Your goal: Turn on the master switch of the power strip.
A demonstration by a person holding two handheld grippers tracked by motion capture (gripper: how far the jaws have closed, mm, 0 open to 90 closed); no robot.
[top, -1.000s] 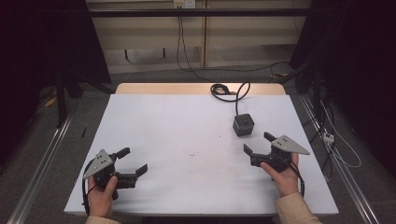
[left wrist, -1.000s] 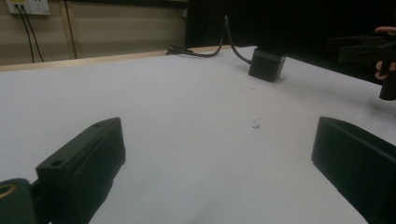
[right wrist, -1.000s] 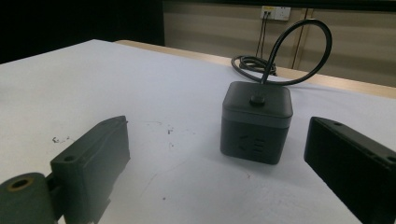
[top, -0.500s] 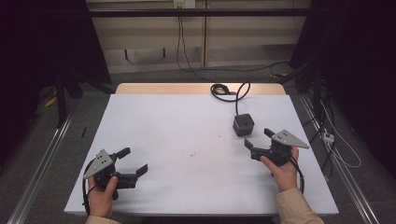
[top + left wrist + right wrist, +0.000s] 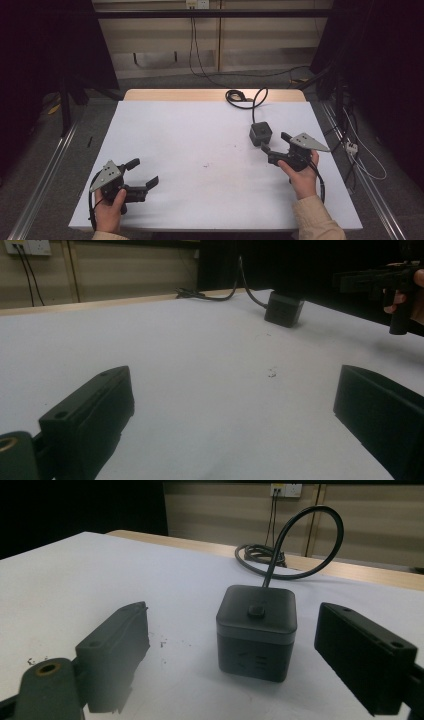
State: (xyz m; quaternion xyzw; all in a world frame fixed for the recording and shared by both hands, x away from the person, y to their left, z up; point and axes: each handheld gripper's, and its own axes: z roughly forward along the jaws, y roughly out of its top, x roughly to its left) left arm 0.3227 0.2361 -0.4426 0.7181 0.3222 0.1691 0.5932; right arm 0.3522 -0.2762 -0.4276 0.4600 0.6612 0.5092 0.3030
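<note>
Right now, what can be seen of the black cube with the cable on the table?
The black cube is a small matte, plastic-looking box with rounded edges, a seam below its top, a little button on top and socket slots on the side nearest the right tool. It stands upright on the white table, toward the far right. Its black cable rises behind it in a loop and runs to a coil at the table's far edge. The right tool is open, jaws either side of the cube, not touching it.

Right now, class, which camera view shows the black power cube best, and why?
The right gripper view: the black power cube sits close and sharp between the open tongs, its top button and front sockets visible. The high view shows it small. The left gripper view shows it far off and dim.
</note>
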